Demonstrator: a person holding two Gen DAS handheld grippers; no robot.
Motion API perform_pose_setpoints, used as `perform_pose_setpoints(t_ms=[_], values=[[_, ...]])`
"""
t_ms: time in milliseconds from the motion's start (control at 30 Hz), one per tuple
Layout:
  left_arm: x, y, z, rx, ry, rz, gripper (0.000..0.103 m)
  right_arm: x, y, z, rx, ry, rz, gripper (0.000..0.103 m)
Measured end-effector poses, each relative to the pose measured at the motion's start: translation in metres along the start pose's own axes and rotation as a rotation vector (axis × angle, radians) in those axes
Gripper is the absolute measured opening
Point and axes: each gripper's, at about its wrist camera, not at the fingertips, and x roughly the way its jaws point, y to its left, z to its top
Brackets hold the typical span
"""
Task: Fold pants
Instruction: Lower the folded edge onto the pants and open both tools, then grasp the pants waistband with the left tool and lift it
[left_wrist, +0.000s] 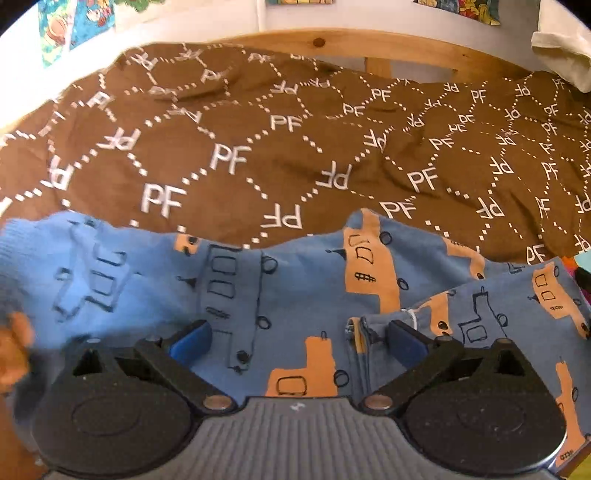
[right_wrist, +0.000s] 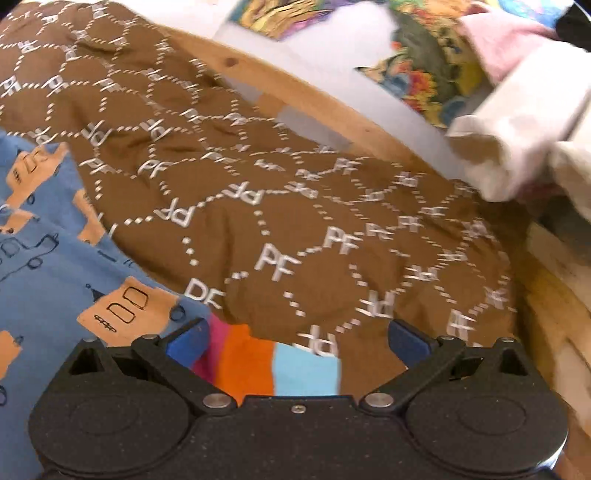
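Blue pants (left_wrist: 295, 291) printed with orange and outlined trucks lie spread on a brown bedspread (left_wrist: 258, 147) with white "PF" letters. My left gripper (left_wrist: 297, 341) is open, hovering just over the pants, with its blue pads either side of the cloth near a seam. In the right wrist view the pants (right_wrist: 48, 266) lie at the left. My right gripper (right_wrist: 297, 343) is open and empty over the bedspread (right_wrist: 295, 221), to the right of the pants, above a striped cloth.
A wooden bed frame (left_wrist: 332, 40) runs along the far edge, also seen in the right wrist view (right_wrist: 325, 107). A white cloth (right_wrist: 517, 122) and colourful fabrics (right_wrist: 417, 66) lie at the right. A striped orange, pink and light-blue cloth (right_wrist: 280, 369) lies under my right gripper.
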Motion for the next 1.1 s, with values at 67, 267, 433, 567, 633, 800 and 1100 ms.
perform_pose_setpoints(t_ms=[67, 267, 433, 567, 633, 800, 1100], values=[[-0.015, -0.005, -0.001, 0.046, -0.021, 0.003, 0.102, -0.022, 0.003, 0.0, 0.025, -0.047, 0.041, 0.102], [-0.069, 0.014, 0.007, 0.138, -0.12, 0.044, 0.103, -0.056, 0.027, -0.001, 0.034, -0.077, 0.102, 0.102], [-0.097, 0.071, 0.017, -0.028, -0.135, 0.052, 0.103, -0.076, 0.053, 0.012, -0.023, -0.148, 0.195, 0.102], [-0.087, 0.114, 0.009, -0.168, -0.081, 0.119, 0.103, -0.07, 0.08, 0.035, -0.064, -0.178, 0.28, 0.102], [-0.082, 0.127, 0.001, -0.223, -0.077, 0.113, 0.1, -0.06, 0.095, 0.053, -0.084, -0.176, 0.318, 0.102], [-0.073, 0.136, -0.008, -0.303, -0.097, 0.059, 0.088, -0.027, 0.13, 0.098, -0.107, -0.155, 0.442, 0.102], [-0.069, 0.159, -0.015, -0.512, -0.127, -0.06, 0.067, 0.004, 0.172, 0.134, -0.197, -0.218, 0.565, 0.102]])
